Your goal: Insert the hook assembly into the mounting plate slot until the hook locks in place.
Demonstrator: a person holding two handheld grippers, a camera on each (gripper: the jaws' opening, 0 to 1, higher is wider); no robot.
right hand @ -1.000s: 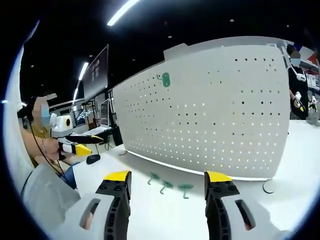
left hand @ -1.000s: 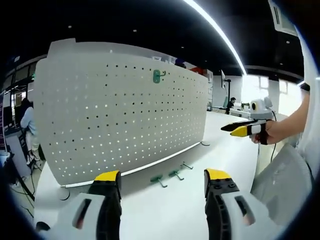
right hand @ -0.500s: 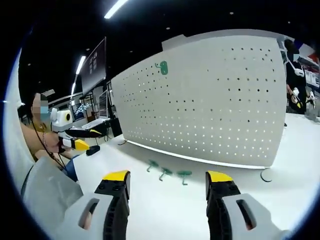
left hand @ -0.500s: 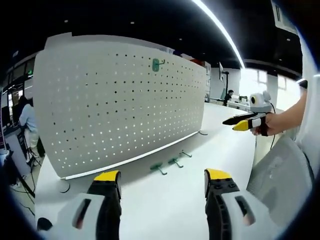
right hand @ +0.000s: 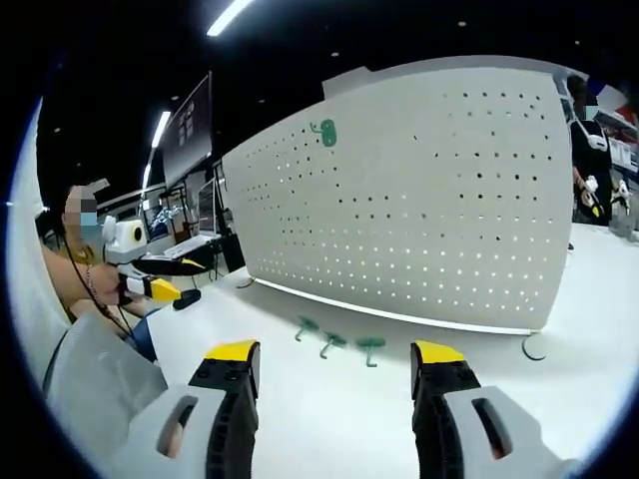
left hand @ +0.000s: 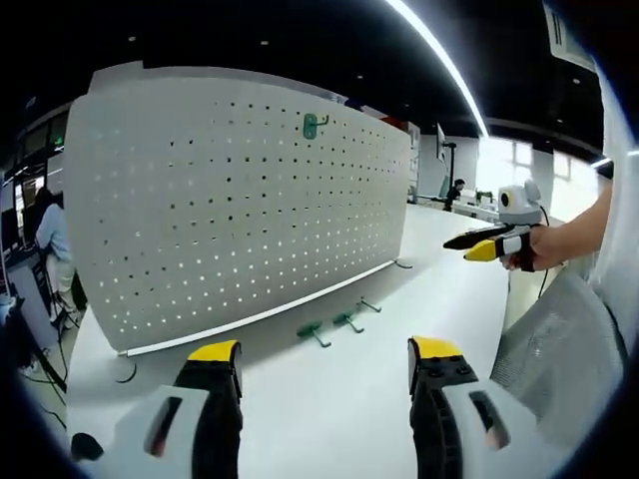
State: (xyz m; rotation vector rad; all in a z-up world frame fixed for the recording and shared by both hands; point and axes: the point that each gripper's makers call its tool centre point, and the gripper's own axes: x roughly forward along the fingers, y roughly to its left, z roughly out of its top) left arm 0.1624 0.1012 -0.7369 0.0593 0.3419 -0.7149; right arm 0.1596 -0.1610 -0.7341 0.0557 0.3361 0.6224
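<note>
The pegboard (left hand: pixel 240 200) looks like matt white painted metal, punched with holes. The table (right hand: pixel 329 409) is smooth, faintly glossy white. Three green hooks (right hand: pixel 332 343) look like plastic, another (left hand: pixel 312 126) hangs at 12 o'clock.

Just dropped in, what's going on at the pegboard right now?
A person holds a hand-held gripper in each hand, facing a white pegboard standing on a white table. Both the left hand-held gripper and the right hand-held gripper are open and empty. Three green hooks lie loose on the table at the board's foot; one green hook already hangs high on the board. No grasp has begun.
</note>
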